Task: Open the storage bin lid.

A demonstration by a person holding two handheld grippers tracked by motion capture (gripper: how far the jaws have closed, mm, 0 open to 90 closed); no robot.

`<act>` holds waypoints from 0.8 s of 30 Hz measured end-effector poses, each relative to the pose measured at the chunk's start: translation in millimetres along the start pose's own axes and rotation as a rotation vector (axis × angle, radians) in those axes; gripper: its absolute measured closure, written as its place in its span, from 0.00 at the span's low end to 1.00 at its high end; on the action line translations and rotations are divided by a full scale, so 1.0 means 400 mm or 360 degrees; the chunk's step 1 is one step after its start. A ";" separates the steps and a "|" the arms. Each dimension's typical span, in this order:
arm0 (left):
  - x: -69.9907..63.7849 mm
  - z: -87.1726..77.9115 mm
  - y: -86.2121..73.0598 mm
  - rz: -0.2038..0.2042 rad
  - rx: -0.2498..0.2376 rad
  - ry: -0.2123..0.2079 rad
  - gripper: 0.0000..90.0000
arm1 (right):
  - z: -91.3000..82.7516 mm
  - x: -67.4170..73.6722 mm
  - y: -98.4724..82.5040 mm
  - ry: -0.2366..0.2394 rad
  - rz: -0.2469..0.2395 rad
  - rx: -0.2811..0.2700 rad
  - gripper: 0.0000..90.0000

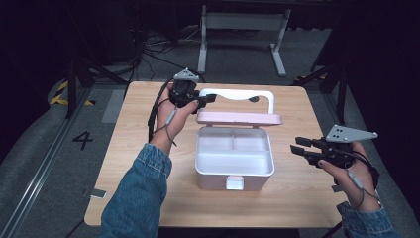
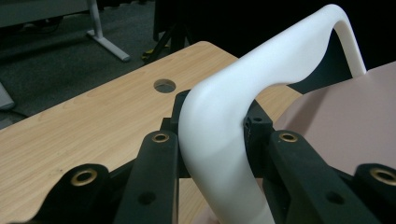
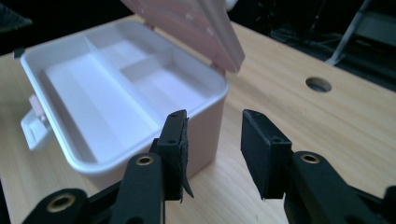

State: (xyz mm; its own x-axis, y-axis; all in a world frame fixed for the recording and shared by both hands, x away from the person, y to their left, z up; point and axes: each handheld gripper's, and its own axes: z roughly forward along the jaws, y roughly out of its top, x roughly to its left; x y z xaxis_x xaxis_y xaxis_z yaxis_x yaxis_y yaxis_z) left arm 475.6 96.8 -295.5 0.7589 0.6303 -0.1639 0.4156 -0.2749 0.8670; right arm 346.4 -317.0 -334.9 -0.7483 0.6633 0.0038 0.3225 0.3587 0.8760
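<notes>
Currently the left tongs pinch the box's white handle, holding the pink lid up; box sits mid-desk. Right tongs are spread, empty, beside it. Light, stiff, slick plastic: handle looks the safest grip.

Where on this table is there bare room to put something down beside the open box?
Bare wood lies left of the box, toward the table's left edge, and in front of it along the near edge. The right side is tighter: the right gripper hovers there with nothing between its jaws. Behind, the left gripper clamps the lid's handle, so it's crowded.
</notes>
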 end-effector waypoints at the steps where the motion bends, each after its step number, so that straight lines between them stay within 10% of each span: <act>1: 0.000 0.000 0.000 0.0000 0.0000 0.0000 0.81 | 0.000 0.002 0.006 0.0000 -0.0002 -0.0018 0.70; 12: -0.003 0.000 0.000 0.0002 -0.0001 0.0001 0.81 | 0.014 0.033 0.062 0.0000 -0.0054 -0.0159 0.90; 24: -0.003 0.000 -0.001 0.0001 -0.0002 -0.0002 0.81 | 0.046 0.045 0.098 -0.0074 -0.0058 -0.0202 0.76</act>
State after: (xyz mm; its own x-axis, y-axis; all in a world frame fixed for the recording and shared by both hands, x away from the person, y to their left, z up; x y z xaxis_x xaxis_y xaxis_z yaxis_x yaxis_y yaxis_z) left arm 474.4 96.0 -295.5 0.7599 0.6290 -0.1640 0.4144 -0.2744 0.8677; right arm 356.1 -279.0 -309.2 -0.7296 0.6821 -0.0490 0.2174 0.2992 0.9291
